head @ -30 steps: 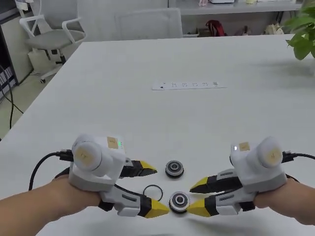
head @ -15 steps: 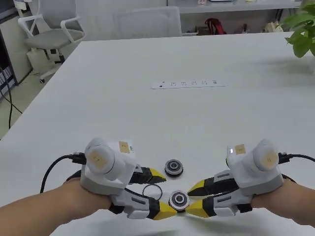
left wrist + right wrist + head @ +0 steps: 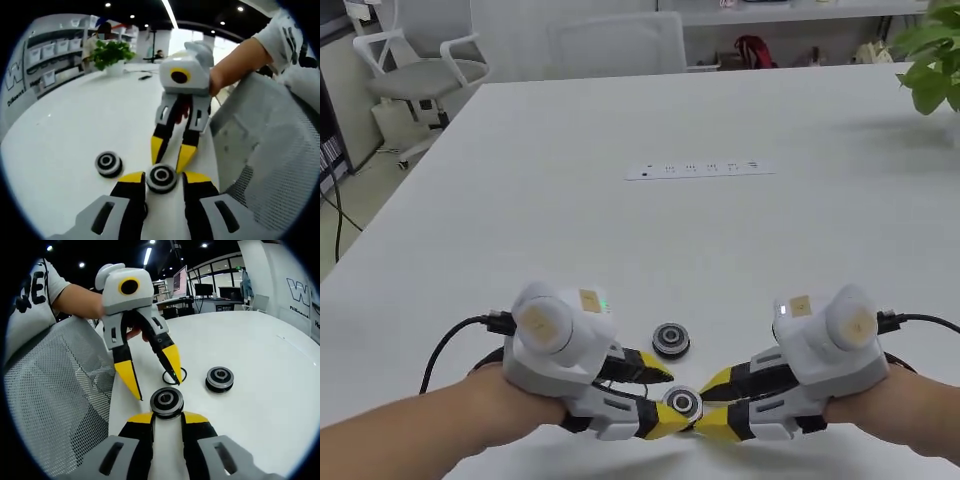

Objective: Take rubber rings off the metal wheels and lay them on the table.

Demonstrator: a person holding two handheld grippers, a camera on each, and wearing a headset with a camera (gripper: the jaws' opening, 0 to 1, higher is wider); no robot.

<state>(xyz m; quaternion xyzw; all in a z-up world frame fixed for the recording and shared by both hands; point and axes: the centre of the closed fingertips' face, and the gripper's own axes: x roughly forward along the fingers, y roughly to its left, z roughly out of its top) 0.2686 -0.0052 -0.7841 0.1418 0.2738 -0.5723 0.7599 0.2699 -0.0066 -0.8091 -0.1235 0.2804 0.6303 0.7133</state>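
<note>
Rubber ring, one already loose, is lying flat on the worktop beside the far jaw of the left hand-held gripper. That tool is standing open, jaws spread to either side of the near metal wheel and gripping nothing.

The wheel is sitting on the worktop close to the person's edge. A dark band is showing round its rim, probably its own ring, not yet off. The second wheel is resting just beyond, apart from both tools.

The right hand-held gripper is facing in from the other side, jaws likewise parted and empty, tips just short of the same wheel.

Risks:
- Two sets of tips are crowding one small wheel, so they could clash or send it rolling.
- A tip catching metal instead of rubber would slip off.
- A stretched ring could snap away over the edge.
</note>
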